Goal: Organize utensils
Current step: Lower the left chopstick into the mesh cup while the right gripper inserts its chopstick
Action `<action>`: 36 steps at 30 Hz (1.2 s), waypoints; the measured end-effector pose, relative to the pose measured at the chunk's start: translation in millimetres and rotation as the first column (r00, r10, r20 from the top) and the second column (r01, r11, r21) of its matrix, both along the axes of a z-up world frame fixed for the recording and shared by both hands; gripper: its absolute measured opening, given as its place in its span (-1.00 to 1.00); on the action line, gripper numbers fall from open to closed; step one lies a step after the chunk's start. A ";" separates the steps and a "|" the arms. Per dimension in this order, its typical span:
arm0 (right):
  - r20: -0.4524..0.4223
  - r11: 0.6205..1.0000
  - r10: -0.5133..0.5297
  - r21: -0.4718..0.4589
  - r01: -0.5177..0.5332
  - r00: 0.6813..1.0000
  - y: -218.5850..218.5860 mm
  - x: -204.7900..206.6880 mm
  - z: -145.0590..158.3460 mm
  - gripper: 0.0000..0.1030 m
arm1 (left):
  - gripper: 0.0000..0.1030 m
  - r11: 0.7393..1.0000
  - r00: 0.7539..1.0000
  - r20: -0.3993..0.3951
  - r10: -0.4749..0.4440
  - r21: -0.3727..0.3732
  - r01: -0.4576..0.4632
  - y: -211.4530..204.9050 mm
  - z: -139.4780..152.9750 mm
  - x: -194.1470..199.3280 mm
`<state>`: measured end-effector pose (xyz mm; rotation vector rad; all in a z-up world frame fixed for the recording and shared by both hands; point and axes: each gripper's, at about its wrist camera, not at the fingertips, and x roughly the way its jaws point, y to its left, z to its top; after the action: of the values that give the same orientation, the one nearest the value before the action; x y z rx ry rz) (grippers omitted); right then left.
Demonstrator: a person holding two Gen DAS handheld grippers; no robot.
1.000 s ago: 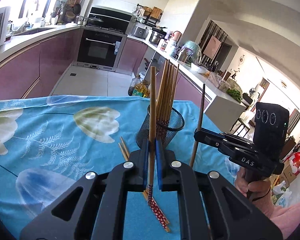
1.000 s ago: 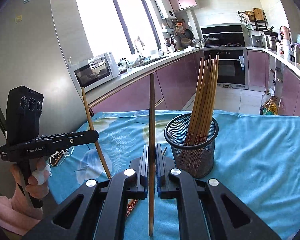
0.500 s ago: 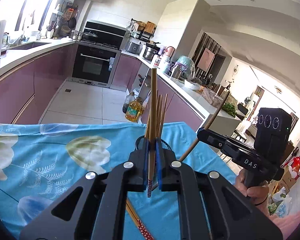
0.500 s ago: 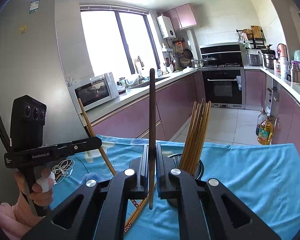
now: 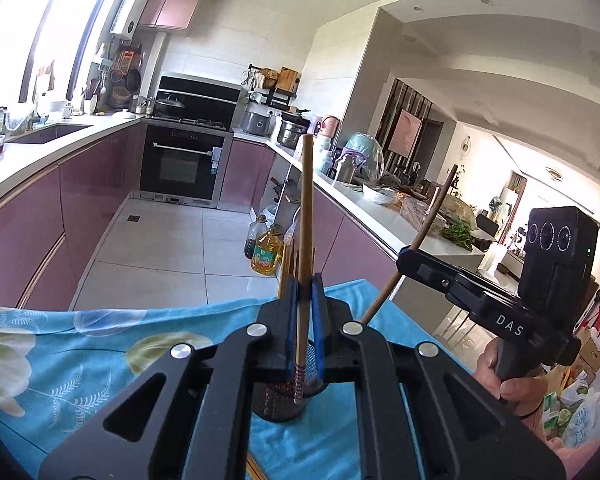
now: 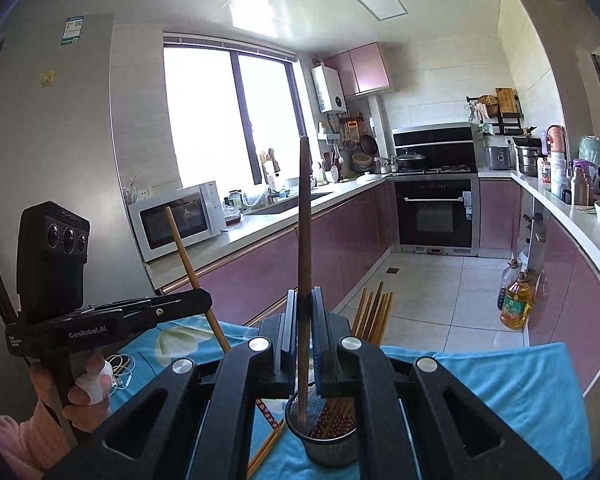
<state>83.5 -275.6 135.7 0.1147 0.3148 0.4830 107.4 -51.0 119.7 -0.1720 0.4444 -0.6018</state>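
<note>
My left gripper [image 5: 304, 284] is shut on a light wooden chopstick [image 5: 306, 208], held upright with its red-patterned tip down. My right gripper [image 6: 304, 296] is shut on a dark brown chopstick [image 6: 304, 224], also upright. Below both stands a black mesh holder [image 6: 332, 452] [image 5: 276, 404] with several chopsticks [image 6: 374, 312] in it. Each held stick's lower tip lines up with the holder's mouth; whether it is inside I cannot tell. Each wrist view shows the other gripper: the right gripper [image 5: 402, 258] on the right, the left gripper [image 6: 208, 302] on the left, each in a person's hand.
The blue flowered tablecloth [image 5: 80, 340] [image 6: 500, 380] carries loose chopsticks [image 6: 268, 436] beside the holder and a coiled earphone cable [image 6: 120, 364] at the left. Oil bottles [image 6: 516, 304] stand on the tiled floor beyond the table's far edge. Pink kitchen counters ring the room.
Both grippers rose, each with its chopstick still gripped. The holder and cloth dropped lower in both views, and the sticks' lower tips now hang at the holder's mouth.
</note>
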 end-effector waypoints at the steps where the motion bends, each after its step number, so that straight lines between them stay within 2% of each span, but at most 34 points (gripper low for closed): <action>1: 0.003 1.000 -0.004 0.002 0.004 1.000 -1.6 1.1 0.6 -0.89 | -0.86 1.000 1.000 0.004 -0.002 0.000 0.002 -2.6 2.1 1.2; 7: -0.019 1.000 -0.023 -0.010 0.023 1.000 -2.0 14.3 -8.3 -0.89 | -0.86 0.998 0.999 0.037 0.026 0.057 -0.028 -19.4 4.5 10.5; 16: -0.121 0.999 -0.020 -0.042 0.015 0.993 12.4 36.8 -40.6 -0.89 | -0.86 0.986 1.000 -0.025 0.018 0.165 -0.014 -41.7 -27.1 29.4; 23: -0.215 0.998 -0.005 -0.068 -0.009 0.977 20.0 48.6 -64.8 -0.89 | -0.86 0.958 0.997 -0.083 -0.003 0.287 0.027 -58.7 -56.6 40.9; 30: -0.267 0.998 -0.029 -0.058 0.014 0.963 16.7 62.7 -77.0 -0.87 | -0.85 0.958 0.987 -0.158 0.000 0.282 0.046 -58.7 -74.9 63.7; 36: -0.277 0.998 -0.051 -0.059 0.036 0.959 16.3 68.2 -78.8 -0.85 | -0.85 0.961 0.984 -0.176 0.018 0.274 0.032 -57.9 -81.0 75.7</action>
<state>151.8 -259.3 56.9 0.1374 0.6003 0.4143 183.2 -108.9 38.7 0.0440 0.6970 -0.5271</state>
